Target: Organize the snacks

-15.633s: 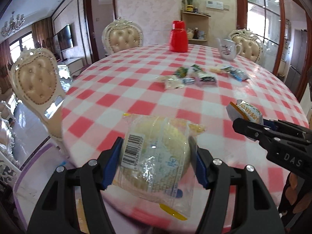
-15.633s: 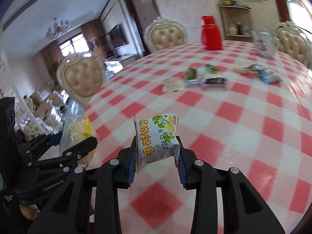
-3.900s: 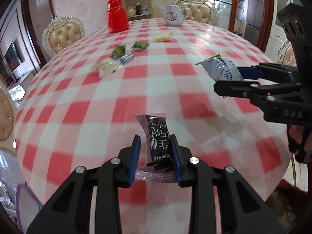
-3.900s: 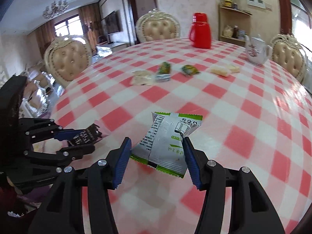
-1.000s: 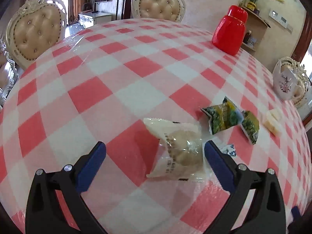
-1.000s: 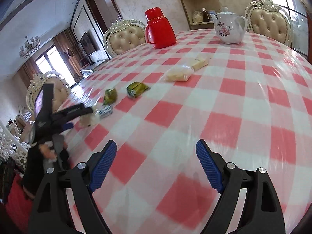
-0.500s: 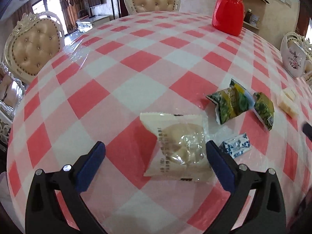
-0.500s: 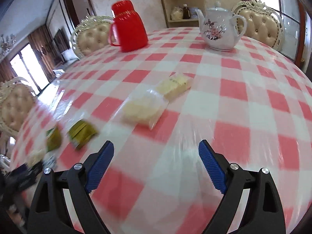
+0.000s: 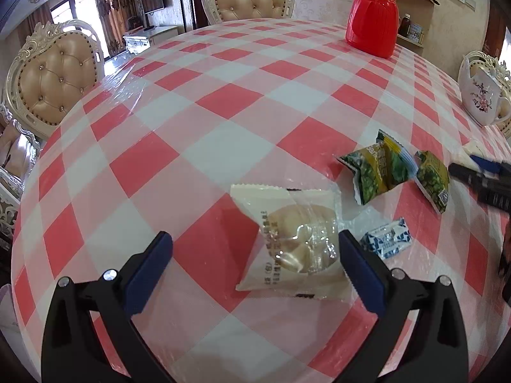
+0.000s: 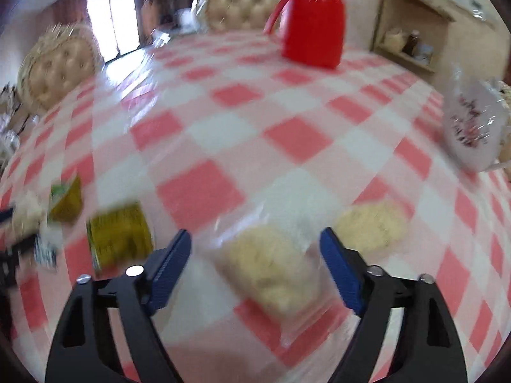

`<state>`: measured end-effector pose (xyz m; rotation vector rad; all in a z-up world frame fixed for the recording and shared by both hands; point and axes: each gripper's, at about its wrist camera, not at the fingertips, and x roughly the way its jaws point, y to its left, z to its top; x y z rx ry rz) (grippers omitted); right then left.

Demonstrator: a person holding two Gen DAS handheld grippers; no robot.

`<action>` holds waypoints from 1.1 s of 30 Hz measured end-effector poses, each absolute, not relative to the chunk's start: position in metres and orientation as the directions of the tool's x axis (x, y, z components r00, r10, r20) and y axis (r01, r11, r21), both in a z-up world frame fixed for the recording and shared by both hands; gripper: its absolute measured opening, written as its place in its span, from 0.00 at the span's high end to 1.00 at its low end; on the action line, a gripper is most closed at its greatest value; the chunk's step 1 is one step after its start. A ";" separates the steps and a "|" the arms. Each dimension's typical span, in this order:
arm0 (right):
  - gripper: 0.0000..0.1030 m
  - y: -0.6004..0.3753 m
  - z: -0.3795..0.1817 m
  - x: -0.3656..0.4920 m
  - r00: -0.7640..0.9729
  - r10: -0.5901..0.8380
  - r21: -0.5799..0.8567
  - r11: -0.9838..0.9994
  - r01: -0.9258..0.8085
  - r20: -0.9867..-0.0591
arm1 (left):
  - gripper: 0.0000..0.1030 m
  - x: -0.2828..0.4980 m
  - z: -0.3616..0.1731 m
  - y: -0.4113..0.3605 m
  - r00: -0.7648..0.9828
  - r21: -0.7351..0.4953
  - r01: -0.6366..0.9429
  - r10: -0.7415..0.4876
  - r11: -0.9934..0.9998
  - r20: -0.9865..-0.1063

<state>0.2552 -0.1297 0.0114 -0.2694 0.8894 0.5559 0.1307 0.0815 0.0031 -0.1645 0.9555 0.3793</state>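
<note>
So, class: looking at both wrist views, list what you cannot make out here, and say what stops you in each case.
- Print on the pale biscuit packet, left wrist view: too small to read.
- Right hand-held gripper, left wrist view: cut off by the right edge.
- Teapot, left wrist view: partly cut off by the edge.
- Wrapped pale snack between the closing jaws, right wrist view: motion blur hides any contact.

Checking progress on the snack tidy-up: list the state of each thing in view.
left hand-held gripper: open around the pale pastry packet, not gripping
right hand-held gripper: jaws closing, clear yellow snack bag between them, untouched
green packets: lying on table
small blue-white sachet: lying flat
red jug: upright, lid on
</note>
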 end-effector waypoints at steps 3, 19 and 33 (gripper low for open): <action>0.49 -0.142 0.013 0.232 0.478 0.381 0.038 0.811 -0.583 -0.792 | 0.01 0.131 0.003 0.082 0.517 0.030 -0.386 0.243 0.922 -0.821; 0.68 -0.143 0.027 0.162 0.570 0.329 0.122 0.921 -0.370 -0.753 | 0.01 0.136 0.004 0.082 0.518 0.030 -0.382 0.241 0.924 -0.821; 0.68 -0.157 0.049 0.011 0.689 0.403 0.285 0.915 -0.286 -0.602 | 0.29 0.127 0.007 0.076 0.571 0.029 -0.302 0.205 0.953 -0.795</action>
